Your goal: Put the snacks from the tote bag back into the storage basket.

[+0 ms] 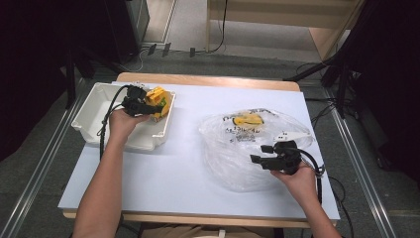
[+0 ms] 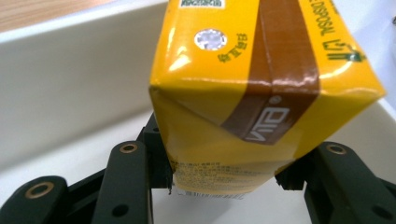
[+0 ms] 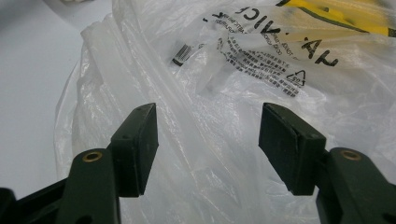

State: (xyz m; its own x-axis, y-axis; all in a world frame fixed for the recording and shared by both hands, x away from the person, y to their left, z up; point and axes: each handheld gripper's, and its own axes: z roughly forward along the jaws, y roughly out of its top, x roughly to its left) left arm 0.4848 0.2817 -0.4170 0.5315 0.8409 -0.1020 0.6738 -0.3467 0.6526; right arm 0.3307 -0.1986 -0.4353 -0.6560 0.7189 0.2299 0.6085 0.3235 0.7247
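The left tool (image 1: pixel 148 106) holds a yellow drink carton (image 1: pixel 159 101) with a brown band, and it is inside the white plastic bin (image 1: pixel 94 111) at the far left of the desk (image 1: pixel 173 163). In the left gripper view the 2 black jaws press on the 2 opposite sides of the carton (image 2: pixel 261 88), so they stand quite wide apart but they have a firm hold of it. The white wall of the bin (image 2: pixel 70 88) is just behind the carton, and the floor of the bin is under it; I cannot tell if the carton already touches the floor. The right tool (image 1: pixel 267 155) is over the clear plastic bag (image 1: pixel 233 148), which lies on the right half of the desk. In the right gripper view its jaws are open and nothing is between them; the crumpled bag (image 3: pixel 224 154) is only below and beyond them. The high view shows 1 more yellow thing (image 1: pixel 247 119) inside the bag near its far side, but through the plastic I cannot say surely what it is. I judge that the work is moving things from the bag into the bin. The carton is almost placed: it is in the bin, but not yet let go. What is left is to open the left tool, and probably to take the yellow thing out of the bag.
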